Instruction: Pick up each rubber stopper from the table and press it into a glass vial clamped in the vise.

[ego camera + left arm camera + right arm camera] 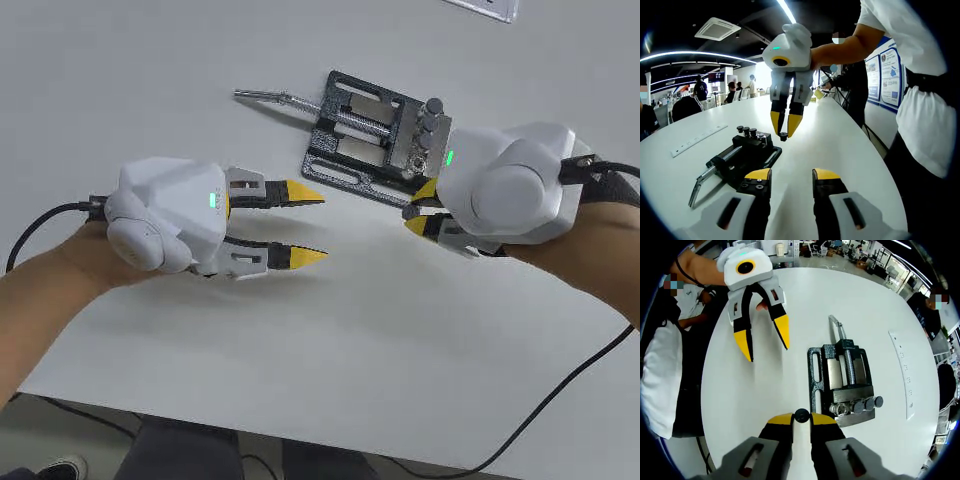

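The right gripper (801, 421) is nearly shut on a small black stopper (801, 414). It holds the stopper only at the very ends of its yellow tips, just beside the end of the vise (842, 382) where the row of vials (860, 405) is clamped. The left gripper (305, 226) is wide open and holds nothing; it hovers over the bare counter (300, 340), well apart from the vise.

I judge the main risk to be the thin hold: so little of the stopper is between the tips that it may turn or pop out when it is pressed down. A second risk is a push that is not straight along the vial. Then the stopper could go in crooked, or the glass could be loaded sideways against the vise and crack. Also, the vials in the row seem already to carry dark caps, and I cannot tell which one is free, so the stopper could be brought to a wrong one.

The left gripper view gives the side look: the stopper hangs between the tips of the right gripper, apparently off the counter and near the level of the vial tops. In the head view the body of the right gripper covers this place. The right gripper view looks down on the vise and gives the line of vials side by side — but not their height
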Motion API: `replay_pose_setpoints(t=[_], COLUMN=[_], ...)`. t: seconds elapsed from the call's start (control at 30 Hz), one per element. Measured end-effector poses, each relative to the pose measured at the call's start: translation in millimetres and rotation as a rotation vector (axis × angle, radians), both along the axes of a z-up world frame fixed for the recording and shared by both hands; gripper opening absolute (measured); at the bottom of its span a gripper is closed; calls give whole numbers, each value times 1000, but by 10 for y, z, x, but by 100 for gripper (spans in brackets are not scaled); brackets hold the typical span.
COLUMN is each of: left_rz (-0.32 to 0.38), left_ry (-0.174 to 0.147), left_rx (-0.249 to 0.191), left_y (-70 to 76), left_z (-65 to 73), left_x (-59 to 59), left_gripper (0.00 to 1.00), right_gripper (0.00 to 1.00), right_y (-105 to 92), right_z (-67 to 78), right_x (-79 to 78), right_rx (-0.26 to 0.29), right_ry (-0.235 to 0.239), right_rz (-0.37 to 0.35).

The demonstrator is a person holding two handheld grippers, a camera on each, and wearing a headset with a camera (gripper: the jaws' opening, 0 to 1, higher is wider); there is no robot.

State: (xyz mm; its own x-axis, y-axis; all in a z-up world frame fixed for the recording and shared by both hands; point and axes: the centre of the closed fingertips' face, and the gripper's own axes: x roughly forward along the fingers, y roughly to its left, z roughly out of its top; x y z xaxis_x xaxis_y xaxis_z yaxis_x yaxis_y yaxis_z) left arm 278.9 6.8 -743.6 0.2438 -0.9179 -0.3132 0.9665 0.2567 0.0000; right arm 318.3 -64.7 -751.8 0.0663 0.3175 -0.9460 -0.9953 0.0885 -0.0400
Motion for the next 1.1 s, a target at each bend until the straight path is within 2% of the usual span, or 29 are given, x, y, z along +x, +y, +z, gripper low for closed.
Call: replay_pose_setpoints(t=[0.6, 1.1], left_rz=[8, 14], left_ry=[3, 11], left_rx=[1, 5], left_y=[21, 58], left_z=[-10, -45], left_x=[41, 67], left_gripper=[30, 30], right_gripper=[12, 12], right_y=[2, -29], right_z=[141, 82], right_x=[335, 492], right_rx=[4, -6], right_ry=[-19, -24], right_rz=[-14, -28])
